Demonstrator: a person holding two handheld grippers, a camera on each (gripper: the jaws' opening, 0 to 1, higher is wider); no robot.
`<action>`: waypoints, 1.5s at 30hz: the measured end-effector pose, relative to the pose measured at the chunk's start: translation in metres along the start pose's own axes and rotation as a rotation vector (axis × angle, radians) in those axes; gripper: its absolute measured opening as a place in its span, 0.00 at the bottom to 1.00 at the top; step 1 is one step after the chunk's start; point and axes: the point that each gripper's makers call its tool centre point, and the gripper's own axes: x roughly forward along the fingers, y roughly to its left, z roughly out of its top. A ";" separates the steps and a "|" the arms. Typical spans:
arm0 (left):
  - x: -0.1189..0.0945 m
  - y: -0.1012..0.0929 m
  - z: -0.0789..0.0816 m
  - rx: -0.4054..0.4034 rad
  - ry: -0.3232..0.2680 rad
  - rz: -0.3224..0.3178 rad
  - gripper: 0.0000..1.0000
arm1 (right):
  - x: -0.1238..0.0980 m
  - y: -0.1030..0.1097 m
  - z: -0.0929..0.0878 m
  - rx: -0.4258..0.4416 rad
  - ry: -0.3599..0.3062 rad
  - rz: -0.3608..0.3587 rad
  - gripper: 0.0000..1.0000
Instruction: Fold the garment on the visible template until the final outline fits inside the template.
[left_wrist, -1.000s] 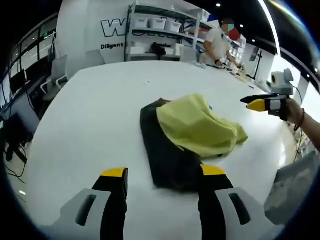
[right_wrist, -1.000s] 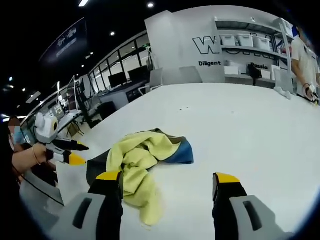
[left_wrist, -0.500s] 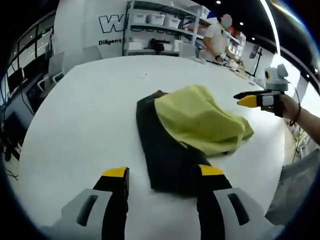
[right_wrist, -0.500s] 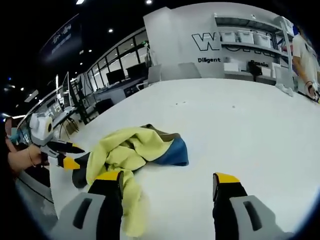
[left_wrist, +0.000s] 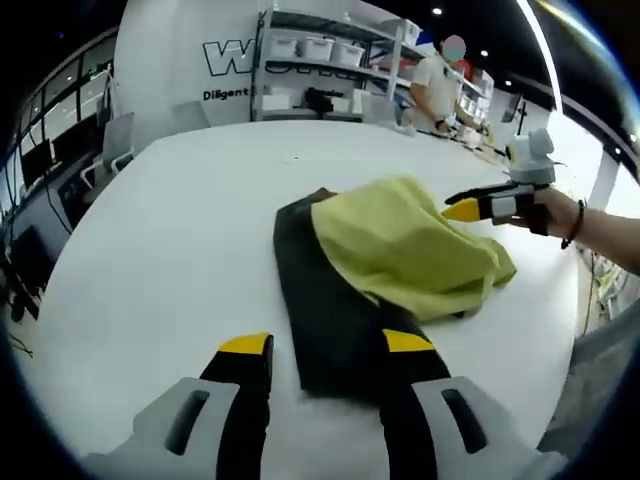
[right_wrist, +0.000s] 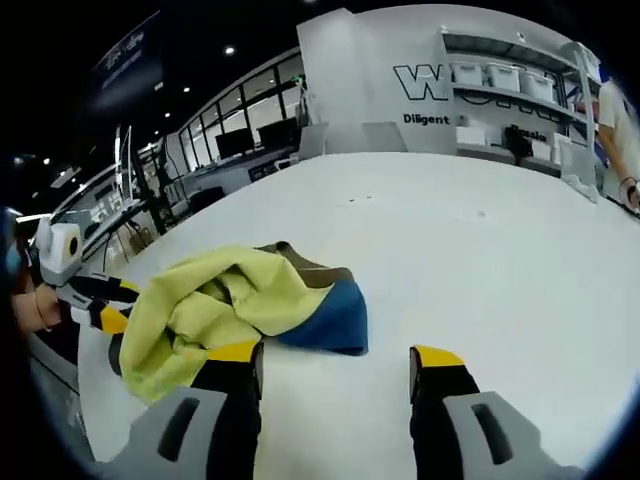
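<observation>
A crumpled yellow-green garment (left_wrist: 400, 245) lies on a dark rectangular template (left_wrist: 330, 310) on the white table (left_wrist: 170, 230); it covers the template's far right half. My left gripper (left_wrist: 325, 345) is open just short of the template's near edge, with nothing between its jaws. The right gripper (left_wrist: 470, 208), held in a hand, hovers at the garment's right edge. In the right gripper view the garment (right_wrist: 210, 300) shows a blue part (right_wrist: 335, 322). My right gripper (right_wrist: 335, 355) is open just in front of that cloth. The left gripper (right_wrist: 100, 312) shows at far left.
White shelving with bins (left_wrist: 320, 60) and a person (left_wrist: 440, 85) stand beyond the far table edge. Chairs (left_wrist: 115, 140) and desks line the left side. The wide white tabletop (right_wrist: 480, 260) stretches bare around the cloth.
Both grippers have come closer to the garment, the right one reaching its edge. Both pairs of jaws look slightly narrower. The garment and template lie as before.
</observation>
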 end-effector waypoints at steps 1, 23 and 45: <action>0.000 0.000 0.000 0.000 0.000 -0.001 0.40 | 0.001 0.000 0.000 -0.003 0.003 0.002 0.52; 0.008 0.003 -0.013 -0.002 0.057 0.011 0.18 | 0.024 -0.004 0.000 -0.063 0.011 -0.011 0.15; -0.015 0.042 0.026 0.068 -0.026 0.118 0.04 | -0.001 -0.020 0.044 -0.157 -0.018 -0.086 0.00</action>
